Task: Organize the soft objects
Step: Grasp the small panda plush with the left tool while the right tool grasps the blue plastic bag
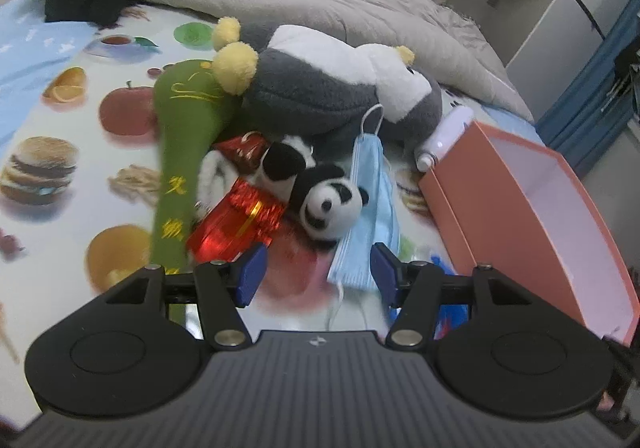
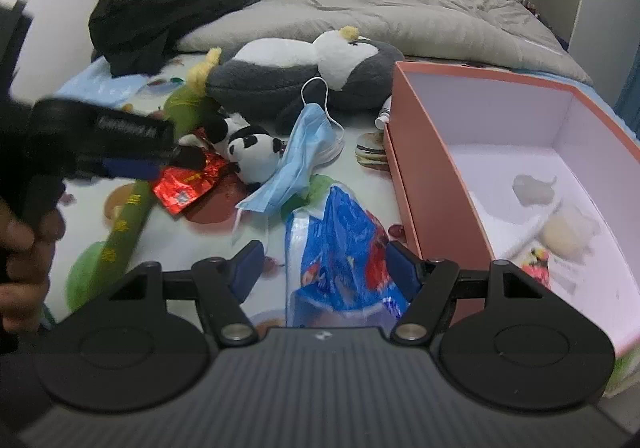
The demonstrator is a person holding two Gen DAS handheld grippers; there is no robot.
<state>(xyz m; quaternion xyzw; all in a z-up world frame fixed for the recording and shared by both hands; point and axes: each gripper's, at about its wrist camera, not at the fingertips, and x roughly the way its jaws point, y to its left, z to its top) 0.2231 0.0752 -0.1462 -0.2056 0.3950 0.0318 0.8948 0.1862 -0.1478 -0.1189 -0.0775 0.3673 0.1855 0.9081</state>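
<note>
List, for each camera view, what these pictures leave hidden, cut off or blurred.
1. Left wrist view: the pink box interior floor is hidden by its own near wall, and its right end is cut off.
2. Right wrist view: the left gripper is blurred, so its jaw state is unclear there.
3. Both views: the white bottle is partly hidden behind the box.

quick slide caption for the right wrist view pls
Open right gripper above a blue plastic bag, beside a pink box; panda toy and face mask beyond.
</note>
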